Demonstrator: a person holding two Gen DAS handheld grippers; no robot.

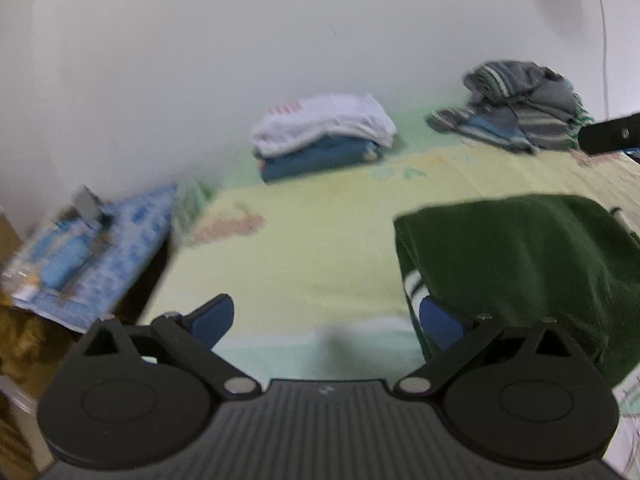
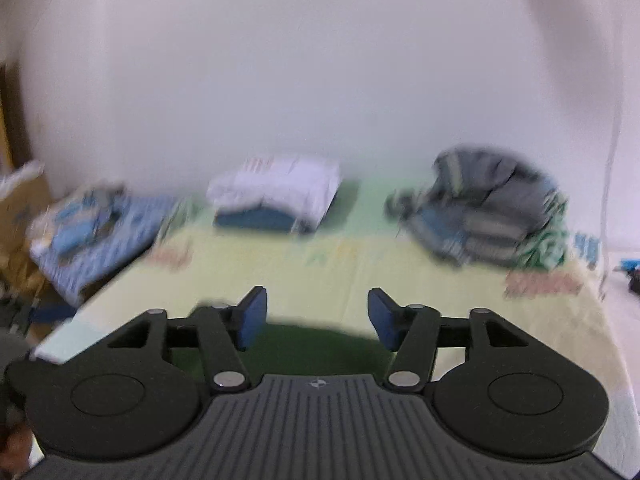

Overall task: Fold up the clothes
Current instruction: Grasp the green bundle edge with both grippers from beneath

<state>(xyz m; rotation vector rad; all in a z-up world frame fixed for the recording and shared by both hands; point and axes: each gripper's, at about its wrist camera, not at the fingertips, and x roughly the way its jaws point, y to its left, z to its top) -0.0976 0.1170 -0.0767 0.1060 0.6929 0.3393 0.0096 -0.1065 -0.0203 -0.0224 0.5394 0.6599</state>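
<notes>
Soft, even indoor light fills both views, with no glare and no hard highlights. The white wall [image 1: 280, 40] reads bright, faintly washed out. A faint shadow smudges the wall at the far right of the left wrist view. Both pictures are motion-blurred: the right wrist view worse, where the far clothes pile [image 2: 488, 208] smears sideways. Fisheye distortion bows the bed [image 1: 320, 248] and darkens the corners. The near gripper bodies stay fairly sharp.

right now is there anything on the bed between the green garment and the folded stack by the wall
Nothing visible does. In the left wrist view, only bare yellow bedsheet lies between the green garment and the folded stack. The unfolded grey pile sits off to the right of that path.
</notes>
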